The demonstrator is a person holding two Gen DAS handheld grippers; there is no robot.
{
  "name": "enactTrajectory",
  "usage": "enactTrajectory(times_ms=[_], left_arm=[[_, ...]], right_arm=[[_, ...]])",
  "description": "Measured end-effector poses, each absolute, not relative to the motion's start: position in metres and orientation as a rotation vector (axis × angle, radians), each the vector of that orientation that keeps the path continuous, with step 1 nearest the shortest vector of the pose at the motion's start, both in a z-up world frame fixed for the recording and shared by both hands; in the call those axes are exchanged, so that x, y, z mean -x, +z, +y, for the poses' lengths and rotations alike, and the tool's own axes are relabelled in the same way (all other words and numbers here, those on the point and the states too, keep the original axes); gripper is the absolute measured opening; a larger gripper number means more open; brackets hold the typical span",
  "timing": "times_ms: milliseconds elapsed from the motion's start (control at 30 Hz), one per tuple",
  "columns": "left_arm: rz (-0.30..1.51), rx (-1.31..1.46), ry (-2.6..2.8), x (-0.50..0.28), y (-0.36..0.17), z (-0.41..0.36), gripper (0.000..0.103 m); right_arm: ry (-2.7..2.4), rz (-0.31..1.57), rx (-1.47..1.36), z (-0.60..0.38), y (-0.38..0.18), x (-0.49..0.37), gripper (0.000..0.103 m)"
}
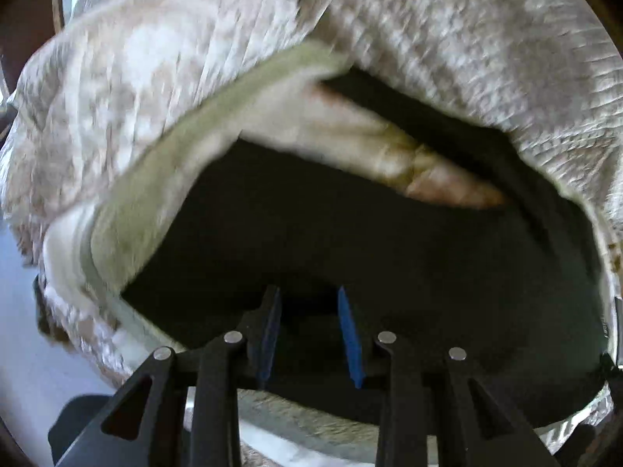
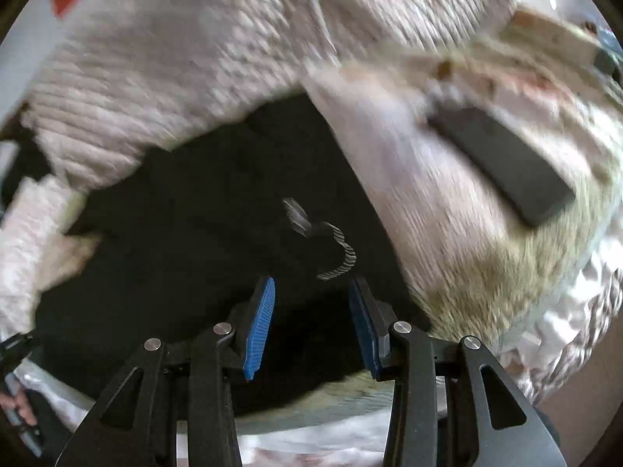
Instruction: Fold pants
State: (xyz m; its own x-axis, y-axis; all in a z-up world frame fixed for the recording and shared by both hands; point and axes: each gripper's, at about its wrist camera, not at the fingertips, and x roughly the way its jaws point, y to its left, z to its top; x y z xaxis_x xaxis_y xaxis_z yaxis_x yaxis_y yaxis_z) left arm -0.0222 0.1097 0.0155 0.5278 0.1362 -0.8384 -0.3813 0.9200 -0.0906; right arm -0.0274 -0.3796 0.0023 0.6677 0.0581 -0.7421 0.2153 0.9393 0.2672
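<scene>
hovering over black pants [image 1: 350, 241], both claws [image 1: 309, 334] [image 2: 311, 323] part-open, empty; quilt [image 1: 117, 97] crowds edges.

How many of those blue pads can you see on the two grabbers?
4. Left gripper: one blue pad on its left finger, another on its right. Right gripper: one pad left, another right. None seems hidden.

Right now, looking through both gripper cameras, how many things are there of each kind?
Black pants: 1
Cream blanket: 1
Dark flat slab on the blanket: 1
Grippers: 2 (left gripper, right gripper)
Total: 5
</scene>
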Motion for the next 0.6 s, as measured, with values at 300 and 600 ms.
enactTrajectory(times_ms=[300, 600], left_arm=[[0.885, 0.245, 0.270, 0.005, 0.034, 0.104, 0.033], [0.892, 0.144, 0.173, -0.035, 0.018, 0.074, 0.038]], right_arm=[[-0.084, 0.713, -0.272, -0.363, 0.044, 0.025, 0.030], [0.083, 0.839, -0.182, -0.313, 0.001, -0.033, 0.032]])
